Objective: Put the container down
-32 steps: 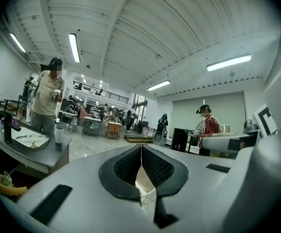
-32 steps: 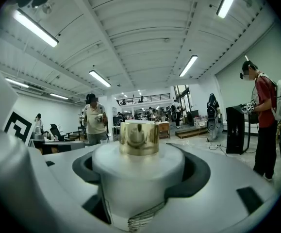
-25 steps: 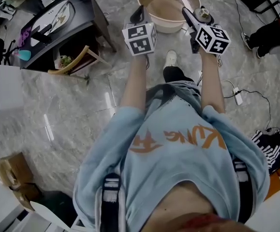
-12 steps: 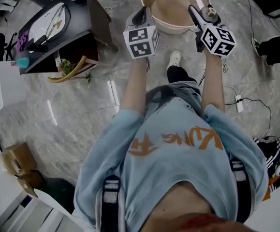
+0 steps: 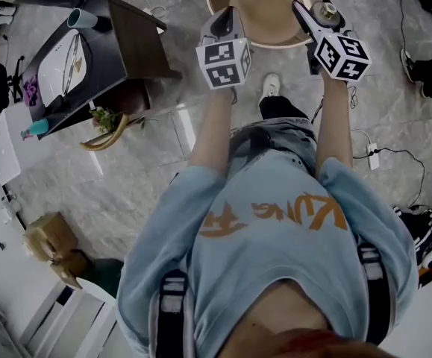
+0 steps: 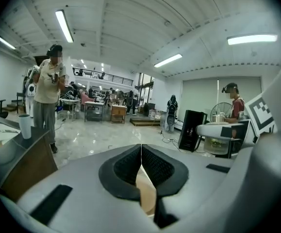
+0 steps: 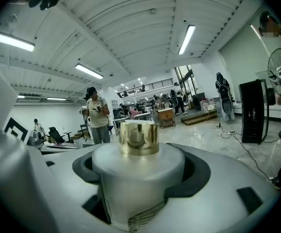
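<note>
- While standing on the grey marble floor (image 5: 111, 192), holds both grippers up in front of the chest;
- pinches the thin rim of the beige basin (image 5: 271, 6) (image 6: 146, 191) with the left gripper (image 5: 221, 22) (image 6: 141, 166), with jaws pressed together on it;
- carries the basin in the air, above the floor and a white shoe (image 5: 271, 86);
- clamps a white bottle (image 7: 138, 178) with a gold cap (image 7: 139, 138) upright in the right gripper (image 5: 312, 17), with one jaw at each side of its body;
- stands well apart from a dark counter (image 5: 126, 36) with a cup (image 5: 81, 19) on it.

Marble floor (image 5: 126, 181) bearing table (image 5: 135, 37), power strip (image 5: 371, 156)
</note>
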Available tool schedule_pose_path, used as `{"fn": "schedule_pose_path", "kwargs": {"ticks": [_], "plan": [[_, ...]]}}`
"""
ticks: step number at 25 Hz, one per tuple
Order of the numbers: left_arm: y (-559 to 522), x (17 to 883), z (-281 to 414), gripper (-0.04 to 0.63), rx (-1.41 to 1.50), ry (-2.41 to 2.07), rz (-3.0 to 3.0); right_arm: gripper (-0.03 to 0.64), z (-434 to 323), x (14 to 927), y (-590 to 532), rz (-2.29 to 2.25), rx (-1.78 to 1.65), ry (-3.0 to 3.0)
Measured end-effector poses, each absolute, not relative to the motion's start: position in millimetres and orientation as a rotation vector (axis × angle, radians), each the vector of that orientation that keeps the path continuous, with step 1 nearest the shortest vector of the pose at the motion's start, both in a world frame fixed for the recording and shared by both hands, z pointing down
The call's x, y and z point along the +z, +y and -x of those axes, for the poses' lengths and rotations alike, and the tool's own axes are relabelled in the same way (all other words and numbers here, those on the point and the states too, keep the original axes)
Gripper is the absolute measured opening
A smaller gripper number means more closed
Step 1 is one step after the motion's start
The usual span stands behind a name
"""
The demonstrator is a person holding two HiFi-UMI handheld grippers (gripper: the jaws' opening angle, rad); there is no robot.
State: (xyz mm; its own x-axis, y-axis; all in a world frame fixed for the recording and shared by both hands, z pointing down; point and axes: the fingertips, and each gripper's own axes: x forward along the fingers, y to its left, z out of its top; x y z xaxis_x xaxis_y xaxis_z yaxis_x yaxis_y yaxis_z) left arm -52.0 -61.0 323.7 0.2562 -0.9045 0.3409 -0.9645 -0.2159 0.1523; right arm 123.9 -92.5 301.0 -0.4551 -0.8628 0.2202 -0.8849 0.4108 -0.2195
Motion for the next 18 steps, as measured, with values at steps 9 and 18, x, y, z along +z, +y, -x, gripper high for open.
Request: {"fn": "schedule_pose_path", "kwargs": {"ticks": [9, 18], "plan": [[-146.8, 332.7, 39.4, 0.029, 0.247, -1.729, -2.152, 0.360, -131.3, 312.6, -184.9, -1.518, 0.450, -2.600], [-178.6, 361.1, 58.9, 0.029, 0.338, -1.710, -2.087, 0.359, -125.4, 357.4, -207.2, -1.487, 0.578, -2.582]]}}
